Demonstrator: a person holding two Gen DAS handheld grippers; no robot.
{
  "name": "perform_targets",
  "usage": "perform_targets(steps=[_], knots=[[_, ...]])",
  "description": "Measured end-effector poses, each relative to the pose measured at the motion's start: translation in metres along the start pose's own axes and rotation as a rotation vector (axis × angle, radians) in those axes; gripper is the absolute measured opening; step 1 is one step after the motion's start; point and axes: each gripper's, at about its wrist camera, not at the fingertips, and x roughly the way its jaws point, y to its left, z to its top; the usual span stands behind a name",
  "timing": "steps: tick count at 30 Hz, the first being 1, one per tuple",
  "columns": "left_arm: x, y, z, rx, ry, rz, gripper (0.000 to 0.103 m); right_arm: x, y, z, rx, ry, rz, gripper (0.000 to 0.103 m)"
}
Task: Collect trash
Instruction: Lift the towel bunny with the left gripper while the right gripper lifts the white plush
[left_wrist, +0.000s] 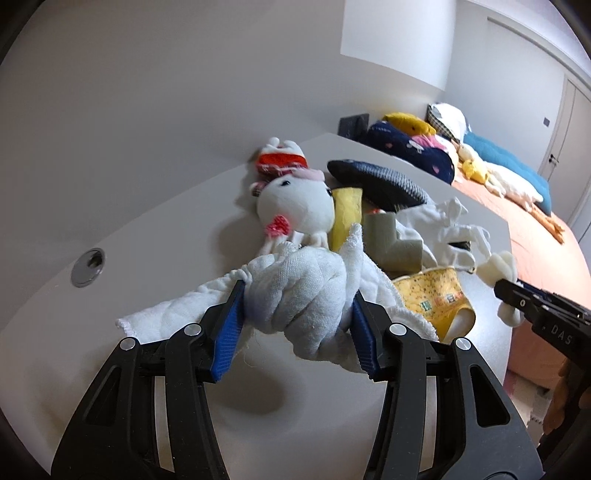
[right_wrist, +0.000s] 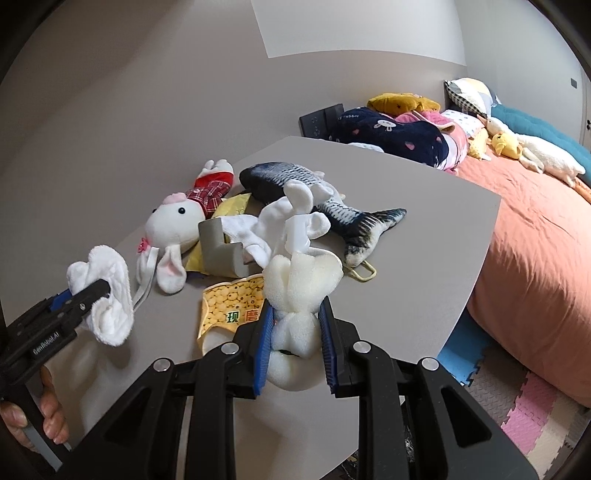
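My left gripper (left_wrist: 297, 314) is shut on a bunched white cloth (left_wrist: 295, 291), lifted off the grey table (left_wrist: 155, 229); the same cloth (right_wrist: 107, 299) hangs from that gripper (right_wrist: 98, 290) at the left of the right wrist view. My right gripper (right_wrist: 295, 332) is shut on a crumpled piece of cream foam (right_wrist: 299, 291), also raised above the table; this foam (left_wrist: 498, 269) shows at the right of the left wrist view, with the right gripper (left_wrist: 508, 291) closed on it. A yellow printed wrapper (right_wrist: 231, 302) lies flat on the table under both.
A white rabbit doll (right_wrist: 170, 225), a grey pipe elbow (right_wrist: 218, 254), a white crumpled cloth (right_wrist: 280, 221) and a plush fish (right_wrist: 314, 195) crowd the table's middle. A cable hole (left_wrist: 88, 266) sits at left. A bed (right_wrist: 535, 258) with pillows and toys stands right of the table edge.
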Motion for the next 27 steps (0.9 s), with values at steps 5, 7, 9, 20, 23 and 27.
perform_targets(steps=[5,7,9,20,23,27], knots=[[-0.011,-0.003,0.004,0.008,-0.020,-0.006,0.052,-0.014,0.004,0.000,-0.002,-0.024,-0.001,0.026],[-0.013,-0.006,0.003,0.010,-0.023,-0.014,0.052,-0.022,0.004,0.002,-0.005,-0.037,-0.004,0.026],[-0.015,-0.007,0.003,0.008,-0.025,-0.021,0.052,-0.030,0.004,0.003,-0.005,-0.053,-0.008,0.026],[-0.025,-0.008,0.000,0.011,-0.033,-0.035,0.052,-0.037,0.003,0.003,0.030,-0.013,0.086,0.026],[-0.026,-0.009,0.000,0.012,-0.035,-0.037,0.052,-0.034,0.007,-0.002,0.025,-0.005,0.085,0.026],[-0.030,-0.008,0.000,0.010,-0.040,-0.039,0.052,-0.039,0.012,-0.001,0.017,-0.014,0.088,0.026]])
